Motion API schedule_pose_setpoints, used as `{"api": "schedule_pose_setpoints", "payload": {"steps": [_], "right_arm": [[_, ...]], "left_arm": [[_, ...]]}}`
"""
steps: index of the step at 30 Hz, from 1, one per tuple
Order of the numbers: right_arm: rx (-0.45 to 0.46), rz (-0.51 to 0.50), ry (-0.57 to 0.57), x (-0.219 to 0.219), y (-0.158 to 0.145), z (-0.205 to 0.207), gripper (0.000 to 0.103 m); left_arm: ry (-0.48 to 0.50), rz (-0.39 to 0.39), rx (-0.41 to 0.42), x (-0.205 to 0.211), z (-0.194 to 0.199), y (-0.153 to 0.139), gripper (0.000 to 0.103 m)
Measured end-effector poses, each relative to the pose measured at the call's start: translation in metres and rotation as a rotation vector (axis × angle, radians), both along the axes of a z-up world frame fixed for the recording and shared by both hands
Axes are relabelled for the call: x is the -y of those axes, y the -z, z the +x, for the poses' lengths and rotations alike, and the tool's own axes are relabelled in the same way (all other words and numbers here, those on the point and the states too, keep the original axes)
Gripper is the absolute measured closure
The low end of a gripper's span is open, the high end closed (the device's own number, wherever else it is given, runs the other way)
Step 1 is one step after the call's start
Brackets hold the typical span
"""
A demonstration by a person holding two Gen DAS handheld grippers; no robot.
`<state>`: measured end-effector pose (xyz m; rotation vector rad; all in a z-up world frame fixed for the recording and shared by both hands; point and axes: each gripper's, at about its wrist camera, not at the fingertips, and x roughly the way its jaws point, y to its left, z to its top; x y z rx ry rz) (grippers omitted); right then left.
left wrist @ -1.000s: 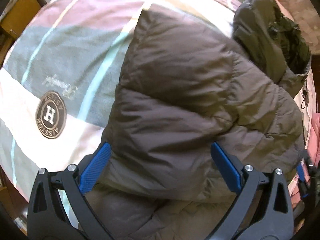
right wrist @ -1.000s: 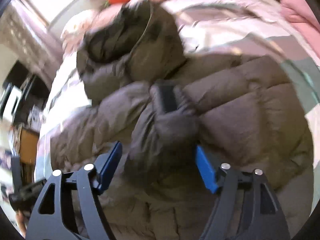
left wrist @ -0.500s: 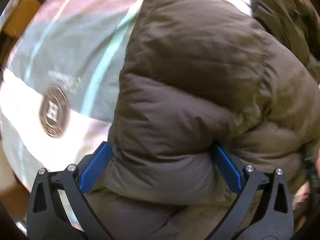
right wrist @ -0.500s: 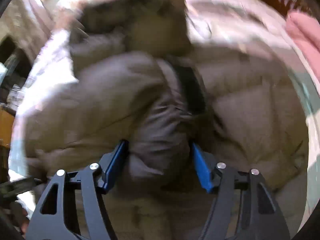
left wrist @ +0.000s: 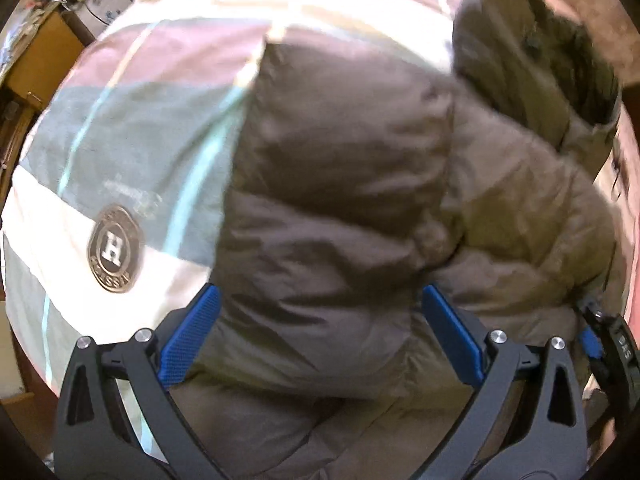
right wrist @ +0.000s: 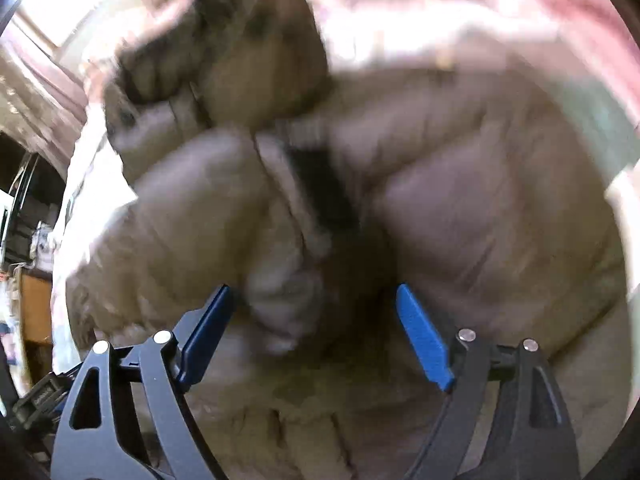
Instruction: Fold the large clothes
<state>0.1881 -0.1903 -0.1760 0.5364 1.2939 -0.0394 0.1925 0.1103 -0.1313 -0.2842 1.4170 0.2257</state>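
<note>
The right tool has dropped closer onto the puffy brown jacket on the bed, its jaws opening around a sleeve fold; the left tool stands spread astride a padded fold.

Left claw spread wide, pointing down; right claw angled steeply down, jaws opening.
</note>
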Motion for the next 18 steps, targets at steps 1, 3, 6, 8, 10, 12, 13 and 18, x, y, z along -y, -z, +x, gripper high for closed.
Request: {"api": "schedule_pose_setpoints", "payload": {"steps": [1, 3, 6, 8, 10, 12, 13, 18], "right_arm": [[-0.005, 0.052, 0.011, 0.0, 0.006, -0.002, 0.027], [0.035, 0.085, -0.019, -0.006, 0.0, -0.005, 0.071], [0.098, 0.021, -0.09, -0.016, -0.037, -0.015, 0.095], [0.102, 0.016, -0.109, -0.016, -0.053, -0.03, 0.095], [0.065, 0.06, -0.112, -0.005, -0.061, -0.054, 0.095], [0.026, 0.051, -0.129, 0.005, -0.06, -0.072, 0.095], [0.008, 0.023, -0.15, 0.004, -0.059, -0.08, 0.094], [-0.099, -0.051, 0.007, 0.052, -0.037, -0.091, 0.04]], "left_arm": [[-0.001, -0.014, -0.032, 0.0, 0.001, 0.008, 0.002], [-0.022, -0.028, -0.059, -0.003, -0.001, 0.013, 0.002], [-0.057, -0.031, -0.043, -0.008, -0.005, 0.009, 0.002], [-0.075, -0.019, -0.016, -0.013, -0.005, 0.001, 0.002], [-0.077, -0.017, 0.017, -0.015, -0.006, -0.007, 0.002], [-0.076, 0.0, 0.039, -0.013, -0.006, -0.014, 0.002], [-0.072, 0.008, 0.045, -0.013, -0.006, -0.016, 0.002], [-0.033, 0.025, 0.049, -0.002, -0.001, -0.02, 0.002]]}}
